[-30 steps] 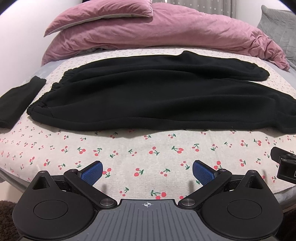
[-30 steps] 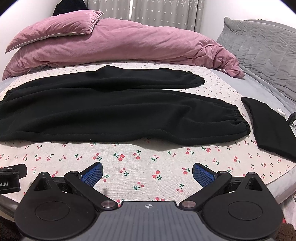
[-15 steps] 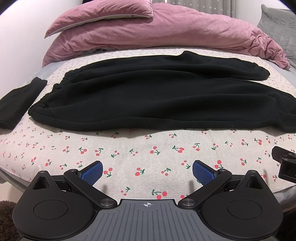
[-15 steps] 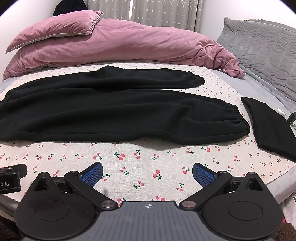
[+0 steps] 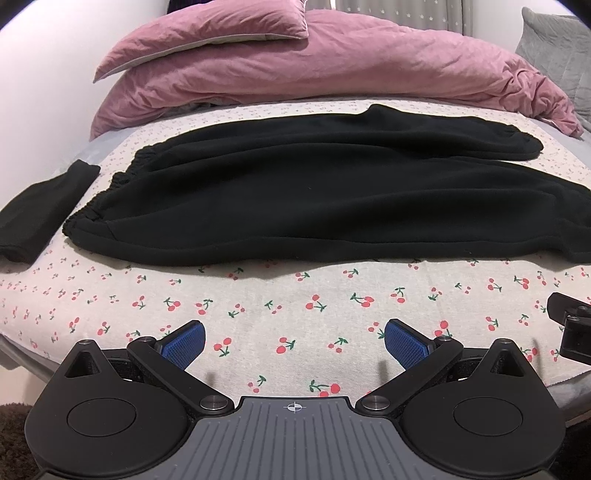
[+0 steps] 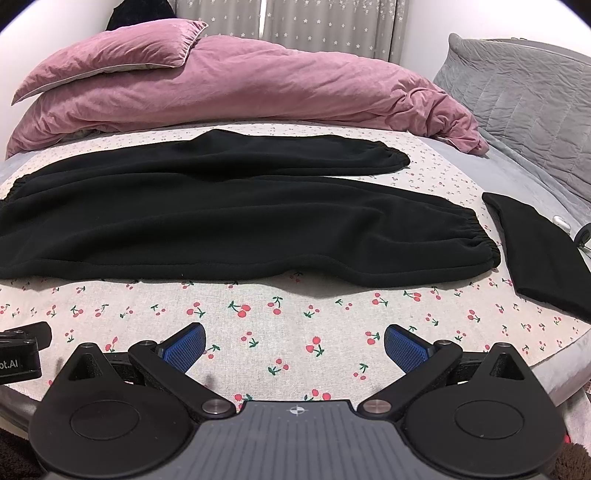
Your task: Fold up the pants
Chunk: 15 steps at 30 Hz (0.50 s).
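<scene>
Lying flat ahead: pants (image 5: pixel 314 199) | left tool (image 5: pixel 294 341) spread | right tool (image 6: pixel 294 341) spread, both apart from fabric

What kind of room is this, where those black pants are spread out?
Most likely a bedroom. The pants lie flat on a bed with a cherry-print sheet, a pink pillow and rumpled pink duvet sit behind them, and star-patterned curtains hang at the back.

Black pants (image 5: pixel 314 199) lie flat, unfolded, legs slightly splayed.

Partial white lettering "ot.AI" on the black left hand-held gripper (image 6: pixel 20 354) at the right-wrist view's left edge.
</scene>
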Tool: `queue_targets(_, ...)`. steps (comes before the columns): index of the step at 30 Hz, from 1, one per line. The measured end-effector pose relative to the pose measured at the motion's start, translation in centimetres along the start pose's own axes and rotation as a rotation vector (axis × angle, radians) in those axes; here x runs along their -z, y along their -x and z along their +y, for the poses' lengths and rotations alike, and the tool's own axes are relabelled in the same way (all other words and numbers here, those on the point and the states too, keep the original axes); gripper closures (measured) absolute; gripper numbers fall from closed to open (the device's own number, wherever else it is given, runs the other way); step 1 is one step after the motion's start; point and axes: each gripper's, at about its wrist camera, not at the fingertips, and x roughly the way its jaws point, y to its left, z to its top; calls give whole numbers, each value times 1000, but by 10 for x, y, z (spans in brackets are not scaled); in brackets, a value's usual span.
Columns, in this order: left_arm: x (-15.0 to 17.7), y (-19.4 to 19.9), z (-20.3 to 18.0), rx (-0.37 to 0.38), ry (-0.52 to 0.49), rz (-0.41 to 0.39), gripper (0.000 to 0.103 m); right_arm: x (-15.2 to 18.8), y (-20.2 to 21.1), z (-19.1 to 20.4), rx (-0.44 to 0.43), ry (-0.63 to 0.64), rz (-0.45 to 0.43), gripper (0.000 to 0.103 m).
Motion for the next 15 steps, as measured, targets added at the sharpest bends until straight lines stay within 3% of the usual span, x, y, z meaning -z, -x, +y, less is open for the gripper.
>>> queue_targets(15, 1, -7, 0, -30, -19, -14, 0, -2, -6, -2, 34, 23, 14, 0)
